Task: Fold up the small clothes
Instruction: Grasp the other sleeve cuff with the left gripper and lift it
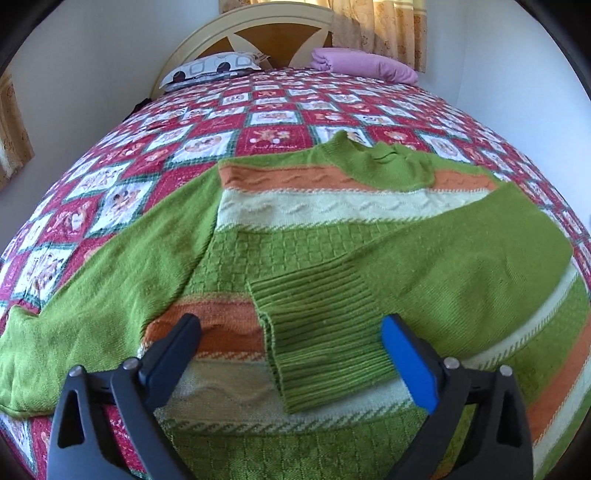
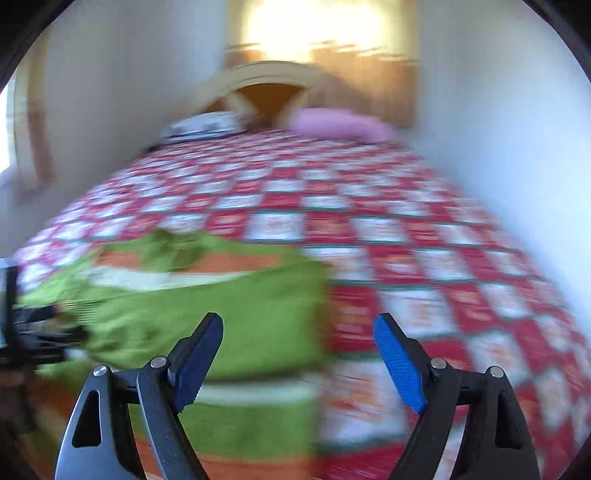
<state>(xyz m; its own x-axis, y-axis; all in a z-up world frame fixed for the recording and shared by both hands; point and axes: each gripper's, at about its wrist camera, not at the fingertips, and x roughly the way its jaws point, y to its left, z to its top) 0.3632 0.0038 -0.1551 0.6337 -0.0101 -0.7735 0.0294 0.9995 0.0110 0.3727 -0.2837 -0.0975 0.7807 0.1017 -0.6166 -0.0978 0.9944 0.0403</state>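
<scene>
A green sweater [image 1: 295, 251] with orange and cream stripes lies spread on the bed, collar toward the headboard. One sleeve is folded across its body, and the ribbed cuff [image 1: 314, 332] rests flat between the fingers of my left gripper [image 1: 291, 325]. That gripper is open and its pads do not touch the cuff. The other sleeve [image 1: 110, 288] stretches out to the left. The right wrist view is blurred. There my right gripper [image 2: 298, 319] is open and empty, hovering over the right edge of the sweater [image 2: 221, 295].
A red and white patchwork quilt [image 1: 221, 122] covers the bed. A patterned pillow [image 1: 210, 68] and a pink pillow [image 1: 365, 66] lie by the headboard [image 1: 273, 40]. White walls close in on both sides, with curtains [image 1: 388, 26] behind.
</scene>
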